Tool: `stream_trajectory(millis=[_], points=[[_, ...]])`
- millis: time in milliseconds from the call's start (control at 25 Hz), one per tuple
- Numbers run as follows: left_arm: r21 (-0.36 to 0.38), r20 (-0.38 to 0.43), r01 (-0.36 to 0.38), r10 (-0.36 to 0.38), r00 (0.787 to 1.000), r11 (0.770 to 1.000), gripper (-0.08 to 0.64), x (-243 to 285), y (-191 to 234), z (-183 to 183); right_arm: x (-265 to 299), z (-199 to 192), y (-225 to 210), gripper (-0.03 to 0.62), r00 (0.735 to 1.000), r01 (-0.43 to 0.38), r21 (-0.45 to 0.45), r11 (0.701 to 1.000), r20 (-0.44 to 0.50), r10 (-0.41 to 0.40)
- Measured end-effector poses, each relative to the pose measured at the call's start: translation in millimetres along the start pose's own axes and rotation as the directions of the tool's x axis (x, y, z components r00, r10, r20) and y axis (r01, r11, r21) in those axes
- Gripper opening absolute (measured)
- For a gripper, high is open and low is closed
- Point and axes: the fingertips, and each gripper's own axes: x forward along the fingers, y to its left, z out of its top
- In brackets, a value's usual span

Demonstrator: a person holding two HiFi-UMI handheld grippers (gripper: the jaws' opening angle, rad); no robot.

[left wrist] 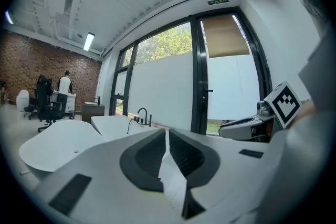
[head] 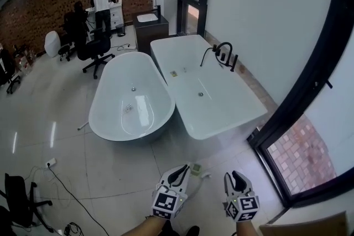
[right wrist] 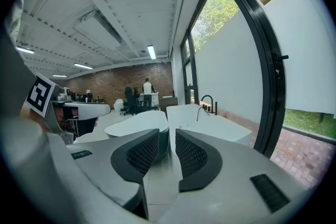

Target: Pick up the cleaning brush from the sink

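Observation:
No cleaning brush can be made out in any view. A dark cabinet with a white sink [head: 147,17] stands far back by the window wall. My left gripper [head: 182,169] is at the bottom of the head view, low over the floor, and its jaws [left wrist: 167,131] are shut with nothing between them. My right gripper [head: 232,176] is beside it. A narrow gap shows between the jaws of the right gripper [right wrist: 171,134], and nothing is in it. Both point towards the tubs.
An oval white bathtub [head: 131,98] and a rectangular white bathtub [head: 206,91] with a black tap [head: 224,53] stand side by side ahead. A black-framed glass wall [head: 310,91] runs along the right. A person [head: 102,1] and office chairs [head: 91,44] are at the back. Cables [head: 61,185] lie on the floor at left.

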Motion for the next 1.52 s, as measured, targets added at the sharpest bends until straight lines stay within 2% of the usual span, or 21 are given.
stream_trajectory(millis=[120, 240, 520, 680, 800, 960, 1120, 1280, 1360, 1520], points=[[0.0, 0.0, 0.012, -0.012, 1.0, 1.0, 0.012, 10, 20, -13, 16, -6, 2, 0.078, 1.0, 0.019, -0.034, 0.999, 0.0, -0.019], [0.015, 0.002, 0.021, -0.021, 1.0, 1.0, 0.012, 29, 31, -38, 28, -24, -11, 0.078, 0.999, 0.04, -0.028, 0.999, 0.015, -0.039], [0.011, -0.017, -0.027, 0.027, 1.0, 1.0, 0.018, 87, 44, -146, 93, -117, -66, 0.078, 1.0, 0.025, -0.01, 1.0, 0.019, -0.025], [0.029, -0.031, -0.055, 0.056, 0.998, 0.998, 0.018, 141, 43, -219, 142, -181, -110, 0.078, 1.0, 0.008, -0.003, 1.0, 0.019, -0.008], [0.019, -0.042, -0.086, 0.087, 0.995, 0.996, 0.018, 161, 49, -283, 167, -239, -127, 0.077, 1.0, 0.005, 0.005, 1.0, 0.015, -0.006], [0.0, -0.068, -0.116, 0.115, 0.991, 0.993, 0.018, 177, 59, -370, 194, -323, -136, 0.078, 1.0, -0.005, 0.01, 1.0, -0.008, 0.005], [-0.003, -0.093, -0.119, 0.118, 0.989, 0.993, 0.018, 199, 66, -441, 225, -394, -147, 0.077, 0.999, -0.017, 0.017, 1.0, -0.039, 0.018], [0.009, -0.074, -0.124, 0.125, 0.989, 0.992, 0.018, 225, 83, -499, 263, -461, -155, 0.078, 0.997, -0.025, 0.004, 1.0, -0.067, 0.026], [0.003, -0.07, -0.134, 0.133, 0.989, 0.991, 0.018, 235, 96, -537, 284, -499, -156, 0.101, 0.997, -0.026, 0.0, 1.0, -0.072, 0.026], [0.008, -0.056, -0.144, 0.144, 0.988, 0.99, 0.023, 267, 124, -614, 334, -576, -171, 0.101, 0.998, 0.001, 0.001, 1.0, -0.07, -0.001]])
